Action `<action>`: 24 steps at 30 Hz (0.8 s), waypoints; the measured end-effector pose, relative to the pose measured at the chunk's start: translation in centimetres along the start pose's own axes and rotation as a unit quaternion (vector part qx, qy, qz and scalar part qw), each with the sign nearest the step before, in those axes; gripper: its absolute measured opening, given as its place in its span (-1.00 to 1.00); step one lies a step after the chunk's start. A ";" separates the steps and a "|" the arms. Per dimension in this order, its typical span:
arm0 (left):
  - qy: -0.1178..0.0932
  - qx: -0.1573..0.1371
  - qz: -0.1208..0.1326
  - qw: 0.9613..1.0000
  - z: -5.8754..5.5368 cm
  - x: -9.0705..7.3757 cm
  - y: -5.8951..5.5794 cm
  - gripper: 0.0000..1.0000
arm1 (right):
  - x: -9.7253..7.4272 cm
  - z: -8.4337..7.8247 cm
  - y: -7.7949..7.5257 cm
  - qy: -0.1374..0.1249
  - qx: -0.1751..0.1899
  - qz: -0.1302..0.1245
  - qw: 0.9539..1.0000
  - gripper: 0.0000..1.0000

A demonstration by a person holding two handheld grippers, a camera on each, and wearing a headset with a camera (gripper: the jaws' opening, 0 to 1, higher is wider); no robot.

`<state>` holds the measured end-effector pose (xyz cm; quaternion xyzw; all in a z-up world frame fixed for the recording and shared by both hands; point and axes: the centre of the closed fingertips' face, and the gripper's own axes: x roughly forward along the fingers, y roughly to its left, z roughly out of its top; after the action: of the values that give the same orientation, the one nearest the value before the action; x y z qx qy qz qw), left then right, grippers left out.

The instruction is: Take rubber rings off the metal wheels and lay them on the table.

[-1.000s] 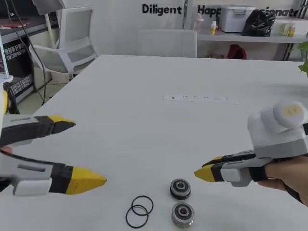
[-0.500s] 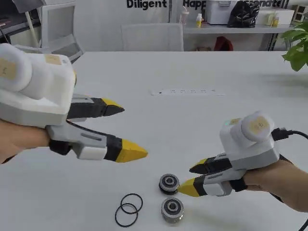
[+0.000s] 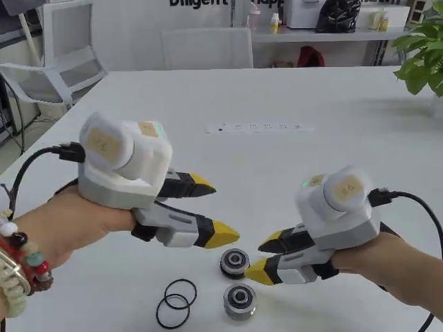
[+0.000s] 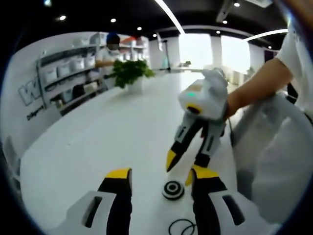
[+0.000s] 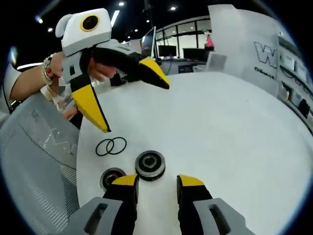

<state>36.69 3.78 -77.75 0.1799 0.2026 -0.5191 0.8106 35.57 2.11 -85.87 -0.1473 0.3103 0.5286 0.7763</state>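
Head view: two rubber rings lie flat on the white table, overlapping each other and off the wheels. Just to their right sit two metal wheels, close together but apart. The far wheel has a dark rim. The near wheel looks bare silver; I cannot tell whether either one carries a ring.

The right gripper is released, jaws apart and nothing between them, with its lower tip just beside the far wheel. In the right gripper view that wheel sits just ahead of the gap.

The left gripper is also released, jaws spread wide and empty, near the far wheel on its other side. The two grippers point at each other.

A potted plant is at the far right edge.
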 end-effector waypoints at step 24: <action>0.048 -0.028 -0.028 0.998 -4.8 4.1 -1.3 -0.50 | 1.1 -0.1 0.9 0.009 -0.020 0.015 1.000 -0.57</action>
<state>36.32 2.53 -84.03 0.1765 0.2605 -0.5266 0.7897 34.95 3.20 -86.53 -0.1633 0.3089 0.5453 0.7620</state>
